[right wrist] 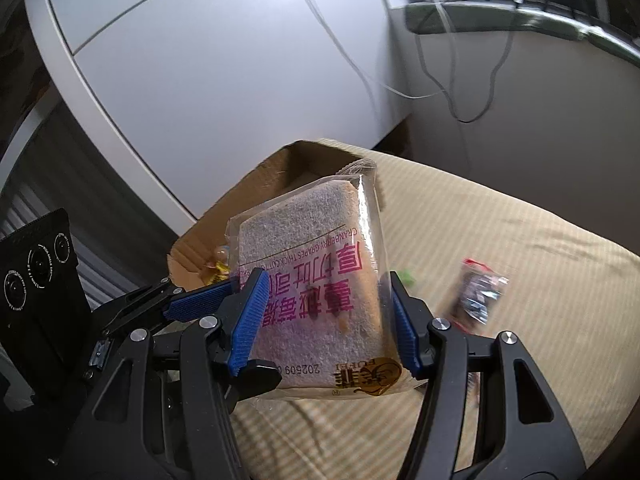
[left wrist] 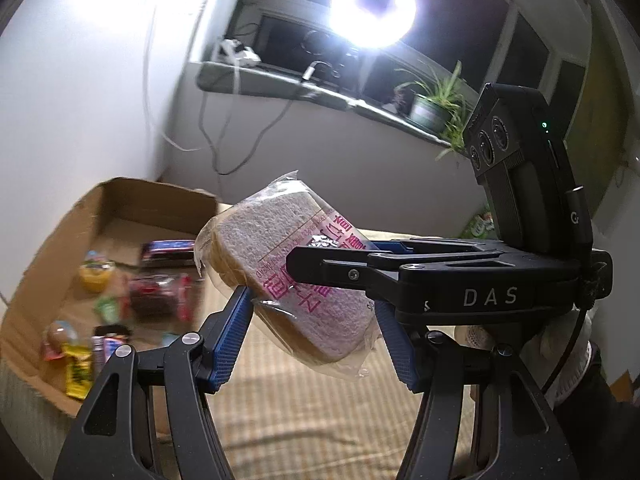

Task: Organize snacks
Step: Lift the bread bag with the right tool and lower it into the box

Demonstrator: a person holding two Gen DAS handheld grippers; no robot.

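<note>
A clear-wrapped pack of sliced bread with pink print (left wrist: pixel 280 264) is held in the air above the striped cloth. My left gripper (left wrist: pixel 316 316) has its blue pads against the pack's two sides. My right gripper (right wrist: pixel 326 312) also clamps the pack (right wrist: pixel 316 276) between its blue pads; it shows in the left wrist view (left wrist: pixel 332 260) reaching in from the right. A cardboard box (left wrist: pixel 52 264) at the left holds several snacks, among them a yellow cup (left wrist: pixel 96 274) and a dark red-edged packet (left wrist: pixel 158 294).
A dark snack packet (right wrist: pixel 478 294) lies on the beige striped cloth (right wrist: pixel 520 360) to the right. White wall, hanging cables, a window ledge with a potted plant (left wrist: pixel 432 108) and a bright ring lamp (left wrist: pixel 372 8) stand behind.
</note>
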